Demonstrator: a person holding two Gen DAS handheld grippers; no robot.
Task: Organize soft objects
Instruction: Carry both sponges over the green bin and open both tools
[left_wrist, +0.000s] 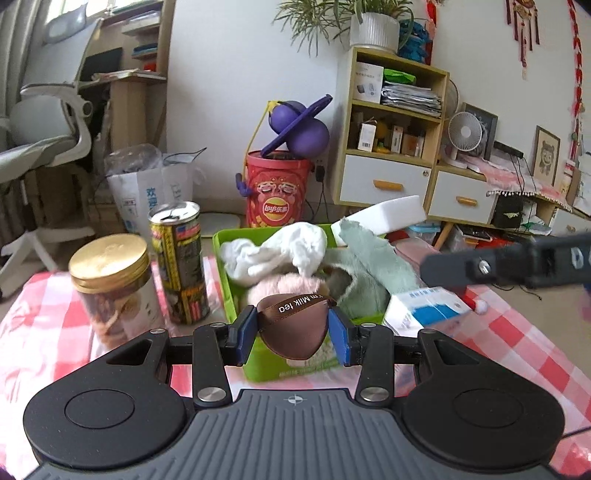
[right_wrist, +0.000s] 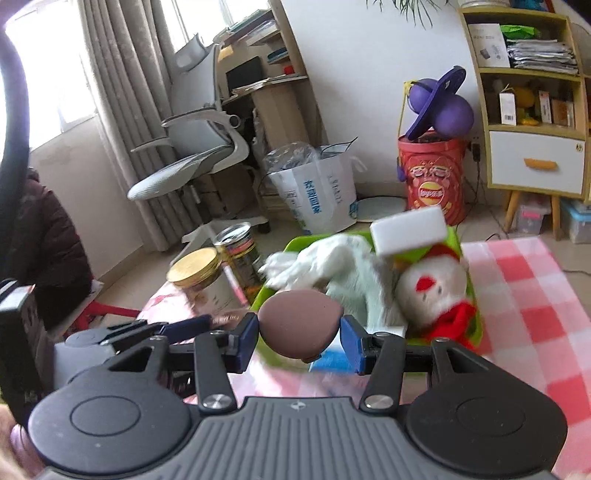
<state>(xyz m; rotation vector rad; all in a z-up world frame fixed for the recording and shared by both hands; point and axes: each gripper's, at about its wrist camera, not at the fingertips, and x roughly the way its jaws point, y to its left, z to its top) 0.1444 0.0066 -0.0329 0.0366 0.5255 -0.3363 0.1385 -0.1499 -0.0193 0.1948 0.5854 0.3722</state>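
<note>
Brown makeup sponge (left_wrist: 295, 326); lime-green basket (left_wrist: 221, 242); white cloth (left_wrist: 280, 251); sage-green towel (left_wrist: 369, 266); gold-lidded jar (left_wrist: 110, 273); red-and-white checked tablecloth (left_wrist: 517, 332).

puff (left_wrist: 295, 328): matt sponge | bin (left_wrist: 236, 295): glossy plastic | lid (left_wrist: 108, 256): shiny metal

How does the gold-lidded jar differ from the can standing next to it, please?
The jar is wide, squat and closed by a gold screw lid; the can is slim, taller and has its top opened. The jar's wall is clear, showing snacks; the can is opaque and printed. Both stand upright on the checked cloth.
</note>
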